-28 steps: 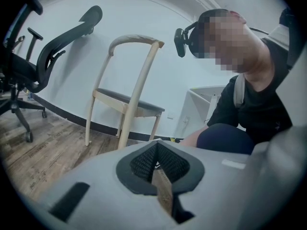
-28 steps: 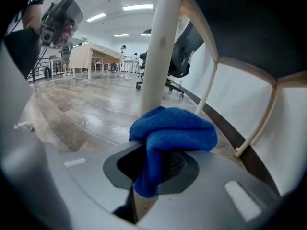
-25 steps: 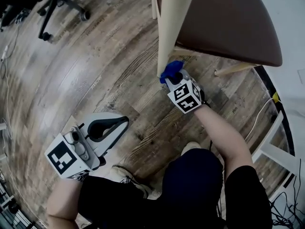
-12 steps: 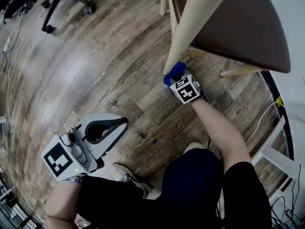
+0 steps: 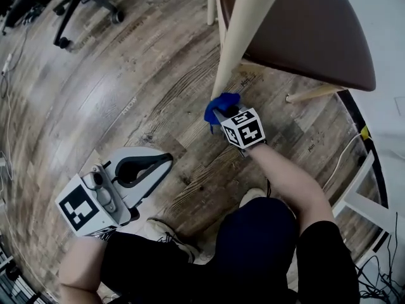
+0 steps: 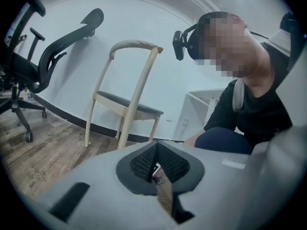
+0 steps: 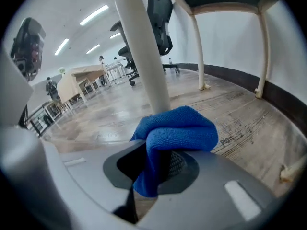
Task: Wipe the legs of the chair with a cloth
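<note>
The right claw point(image 5: 220, 109) is clamped on a soft blue microfibre cloth point(image 5: 223, 100). A fold is pinched between the jaws and a rounded bunch bulges out past their tips. That bunch sits low against the nearest pale, round wooden leg point(image 5: 242, 33) of the chair with the dark brown seat point(image 5: 310, 30), close above the wood-plank floor point(image 5: 126, 94). In the right gripper view it appears to touch the leg, though I cannot be sure of firm contact. The left claw point(image 5: 144, 167) hangs well apart from the chair, near the person's knee, with its jaws drawn together and nothing between them. The cloth is likely light, limp and slightly grippy, so it should mould round the leg. It could also drag out of the jaws under a hard rub, so a deep hold on the fold with a padded wad left free seems best. The leg looks stiff and smooth. The chair seems light enough to skid on the floor, so moderate pressure along the leg's length would be wise.
</note>
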